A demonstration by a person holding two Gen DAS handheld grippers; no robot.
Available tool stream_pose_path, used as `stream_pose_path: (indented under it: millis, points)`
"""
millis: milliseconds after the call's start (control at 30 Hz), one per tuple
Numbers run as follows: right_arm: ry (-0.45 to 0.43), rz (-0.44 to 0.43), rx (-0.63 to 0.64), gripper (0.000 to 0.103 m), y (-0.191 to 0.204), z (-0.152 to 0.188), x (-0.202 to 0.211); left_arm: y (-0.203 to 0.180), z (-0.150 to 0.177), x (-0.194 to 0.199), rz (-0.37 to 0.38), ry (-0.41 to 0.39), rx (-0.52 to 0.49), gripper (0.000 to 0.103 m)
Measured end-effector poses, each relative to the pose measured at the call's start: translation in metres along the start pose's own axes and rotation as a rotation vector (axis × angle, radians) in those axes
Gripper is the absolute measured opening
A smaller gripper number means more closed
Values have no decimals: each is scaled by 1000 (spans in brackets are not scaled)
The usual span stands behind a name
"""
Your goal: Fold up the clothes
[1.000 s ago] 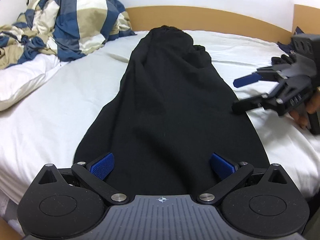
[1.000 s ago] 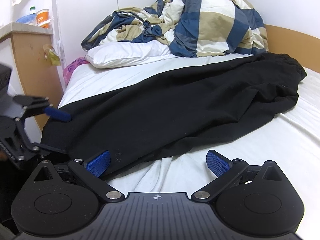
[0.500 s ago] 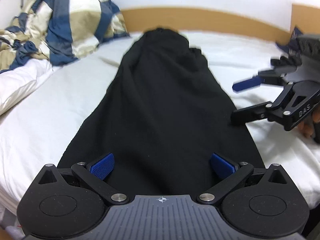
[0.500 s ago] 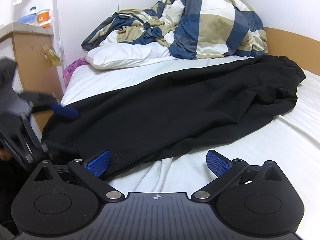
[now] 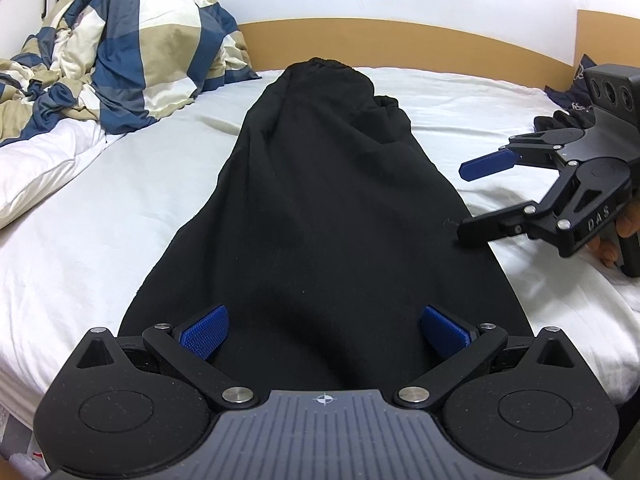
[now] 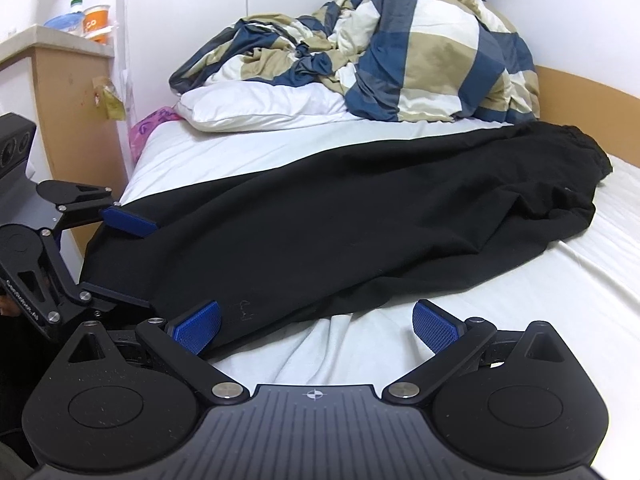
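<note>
A long black garment (image 5: 332,200) lies flat on the white sheet (image 5: 120,208), its gathered waistband at the far end by the headboard. My left gripper (image 5: 324,334) is open at the garment's near end, with black cloth between its blue pads (image 5: 204,332). My right gripper (image 5: 472,200) is open at the garment's right edge, its lower finger touching the cloth. From the right wrist the garment (image 6: 340,232) runs left to right. There my right gripper (image 6: 316,326) straddles its near edge, and my left gripper (image 6: 134,262) stands open at the left end.
A blue, beige and white checked duvet (image 5: 132,40) is heaped over a white pillow (image 6: 260,104) at the bed's far side. A wooden headboard (image 5: 400,44) runs behind. A bedside cabinet (image 6: 72,92) carries a bottle and cup. Dark cloth (image 5: 568,92) lies at the right.
The left wrist view swung aside and came back. My right gripper has edged in until it touches the garment's side. Both grippers have stayed open and the garment has not moved.
</note>
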State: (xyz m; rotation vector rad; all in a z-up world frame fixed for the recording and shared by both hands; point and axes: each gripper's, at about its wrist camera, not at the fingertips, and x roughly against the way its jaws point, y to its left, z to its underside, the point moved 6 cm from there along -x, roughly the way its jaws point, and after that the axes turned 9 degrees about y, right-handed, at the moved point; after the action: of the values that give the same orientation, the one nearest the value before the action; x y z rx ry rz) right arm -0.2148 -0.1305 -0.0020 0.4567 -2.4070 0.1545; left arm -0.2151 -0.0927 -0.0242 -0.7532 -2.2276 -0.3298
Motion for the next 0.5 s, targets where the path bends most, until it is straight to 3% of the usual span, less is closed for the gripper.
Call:
stream_pose_path:
  millis: [500]
  points:
    - [2, 3, 9, 103, 2, 1, 0, 1, 2, 1, -3, 6, 1, 103]
